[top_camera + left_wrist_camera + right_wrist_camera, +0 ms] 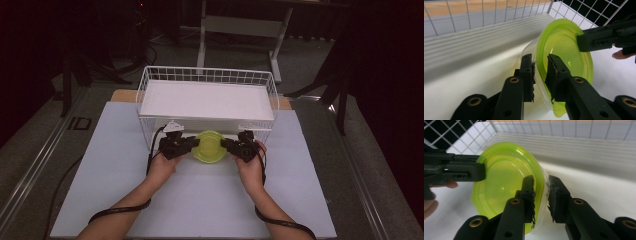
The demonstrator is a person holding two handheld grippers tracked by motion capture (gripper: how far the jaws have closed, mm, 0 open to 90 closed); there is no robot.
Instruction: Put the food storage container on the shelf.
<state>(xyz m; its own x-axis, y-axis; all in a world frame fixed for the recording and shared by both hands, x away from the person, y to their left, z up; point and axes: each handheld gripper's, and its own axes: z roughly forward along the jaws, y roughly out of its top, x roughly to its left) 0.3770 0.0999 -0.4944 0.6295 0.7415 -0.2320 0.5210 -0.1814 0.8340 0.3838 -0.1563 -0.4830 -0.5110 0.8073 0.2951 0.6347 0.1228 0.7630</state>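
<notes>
- Forearms entering from bottom edge of high view; cables trailing back over white table sheet [200, 200].
- Left gripper [187, 145] clamped on left rim of lime-lidded clear container [209, 146]; jaws narrowly parted, one outside the wall, one on the lid face [564, 47].
- Right gripper [231, 146] clamped likewise on opposite rim; jaws close together with rim edge between [541, 187].
- Container held between both grippers, at open front edge of white wire basket [150, 85], under its upper shelf.
- Basket's ribbed back wall [486, 35] close behind container; wire mesh at both sides.
- Wide bare sheet toward person and to both sides.
</notes>
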